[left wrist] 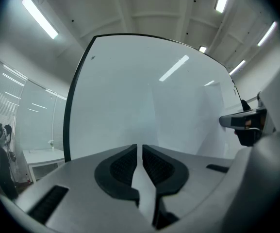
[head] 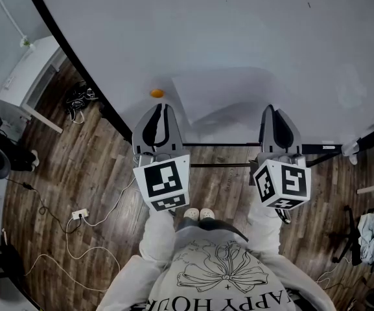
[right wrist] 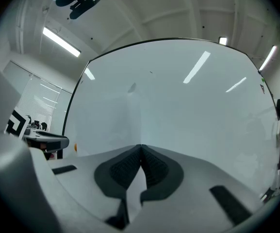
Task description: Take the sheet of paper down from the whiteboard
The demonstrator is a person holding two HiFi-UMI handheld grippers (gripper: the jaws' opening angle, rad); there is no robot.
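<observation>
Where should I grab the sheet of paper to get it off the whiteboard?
Take the sheet of paper by its lower edge, near a corner. That edge seems to bow off the whiteboard and throws a shadow, so jaws can likely close over it. Come in level from the front; higher up it lies flat, with no lip.

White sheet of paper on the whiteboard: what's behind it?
Only the large white whiteboard shows around the white sheet of paper; the patch behind it is covered. A small orange disc sits beside it, apart, not under.
</observation>
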